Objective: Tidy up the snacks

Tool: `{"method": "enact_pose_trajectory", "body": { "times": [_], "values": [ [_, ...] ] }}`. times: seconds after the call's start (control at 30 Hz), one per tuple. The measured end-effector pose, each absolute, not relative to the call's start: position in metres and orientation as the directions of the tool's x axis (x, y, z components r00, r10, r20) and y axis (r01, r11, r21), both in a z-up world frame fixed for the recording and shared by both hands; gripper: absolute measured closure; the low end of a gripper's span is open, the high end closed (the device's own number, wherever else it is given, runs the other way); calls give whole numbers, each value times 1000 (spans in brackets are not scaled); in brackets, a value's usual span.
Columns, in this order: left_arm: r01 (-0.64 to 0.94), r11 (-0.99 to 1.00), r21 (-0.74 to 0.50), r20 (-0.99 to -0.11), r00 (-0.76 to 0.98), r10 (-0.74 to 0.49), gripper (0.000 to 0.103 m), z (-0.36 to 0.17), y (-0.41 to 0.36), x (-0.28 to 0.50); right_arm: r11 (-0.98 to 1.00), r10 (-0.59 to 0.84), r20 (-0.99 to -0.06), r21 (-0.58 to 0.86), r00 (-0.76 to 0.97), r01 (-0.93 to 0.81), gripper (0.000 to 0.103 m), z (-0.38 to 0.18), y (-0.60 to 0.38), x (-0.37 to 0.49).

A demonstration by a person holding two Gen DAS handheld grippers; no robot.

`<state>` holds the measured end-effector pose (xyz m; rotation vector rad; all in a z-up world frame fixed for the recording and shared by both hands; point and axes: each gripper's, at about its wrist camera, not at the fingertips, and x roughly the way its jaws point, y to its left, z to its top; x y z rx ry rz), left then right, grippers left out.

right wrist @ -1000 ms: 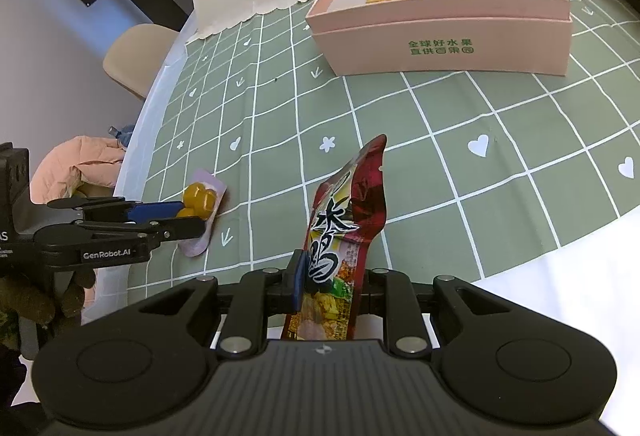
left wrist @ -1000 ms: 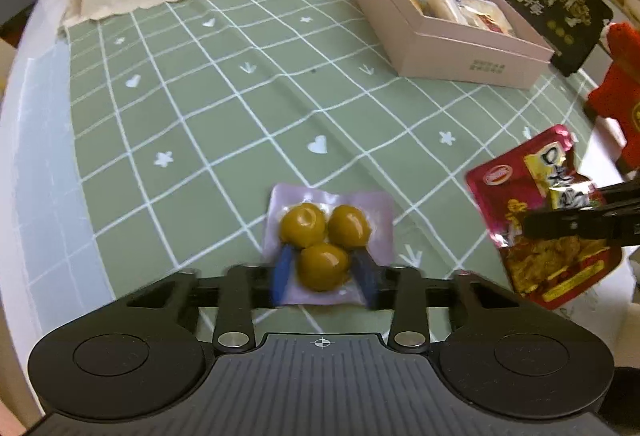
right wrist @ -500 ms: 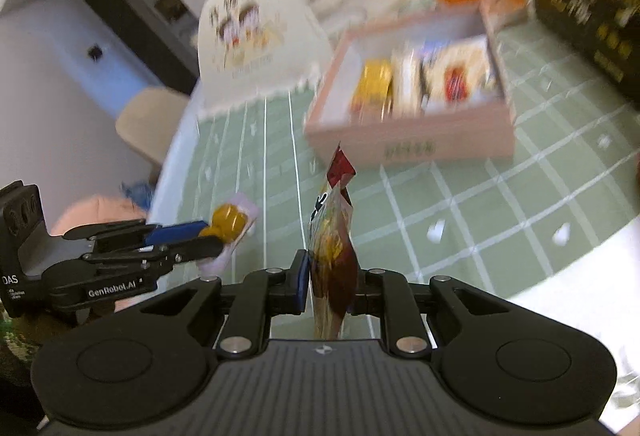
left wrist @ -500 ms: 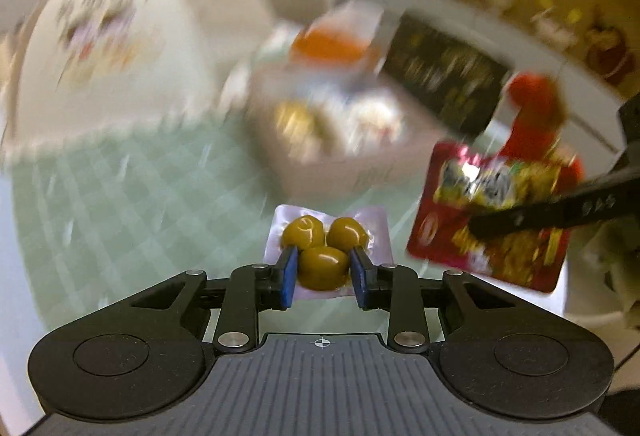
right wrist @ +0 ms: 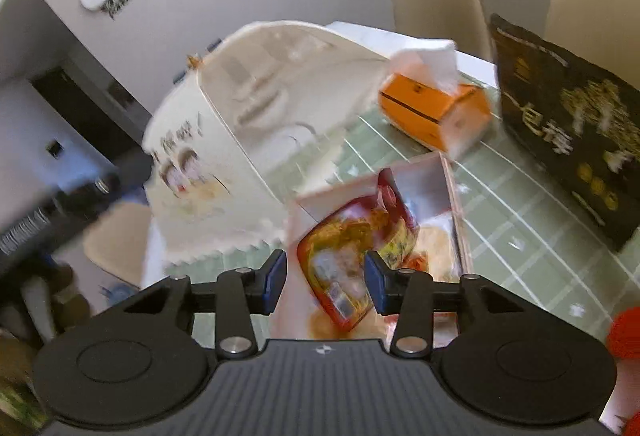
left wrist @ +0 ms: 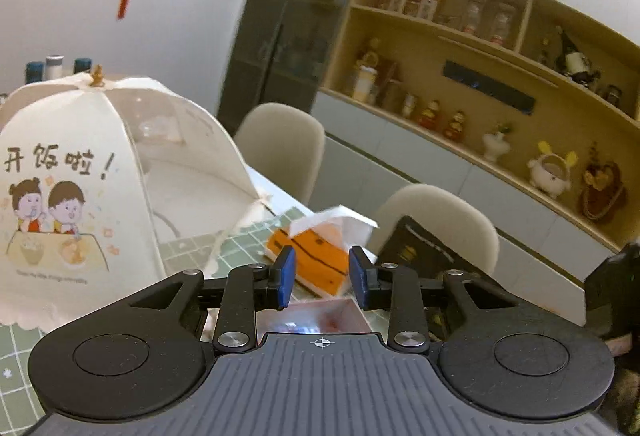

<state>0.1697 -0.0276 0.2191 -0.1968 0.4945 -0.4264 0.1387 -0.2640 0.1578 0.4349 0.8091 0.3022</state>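
Red snack packet (right wrist: 356, 260) (blurred) lies tilted over the pink box (right wrist: 450, 192), free of the right gripper (right wrist: 325, 282), whose jaws have just parted; left gripper (left wrist: 321, 276) gapes empty above that box.

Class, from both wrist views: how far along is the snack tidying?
Done: other snacks lie in the pink box. In hand: the jaws of the right gripper have just been opening, the red packet loose between them over the box. The left gripper holds nothing. Left: no loose snacks in view.
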Motion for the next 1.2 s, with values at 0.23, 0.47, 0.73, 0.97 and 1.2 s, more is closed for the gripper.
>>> {"method": "enact_pose_trajectory", "body": {
  "times": [0.23, 0.47, 0.73, 0.97, 1.2],
  "values": [
    [294, 934, -204, -532, 768, -358, 70, 164, -25, 118, 957, 287, -689, 242, 666, -163, 52, 125, -237, 89],
    [205, 977, -54, -603, 773, -196, 70, 52, -32, 54, 989, 149, -708, 106, 690, -104, 44, 42, -196, 50],
    [187, 982, -21, -624, 765, -160, 69, 5, -33, 29, 992, 124, -645, 86, 754, -89, 30, 2, -176, 25],
    [172, 985, 10, -595, 793, -132, 67, 2, -36, 35, 1000, 2, -638, -2, 770, -4, 3, -5, -178, 22],
    [178, 984, 13, -596, 792, -135, 67, 2, -36, 37, 999, -36, -604, -15, 797, 34, 0, -12, -181, 18]
  ]
}}
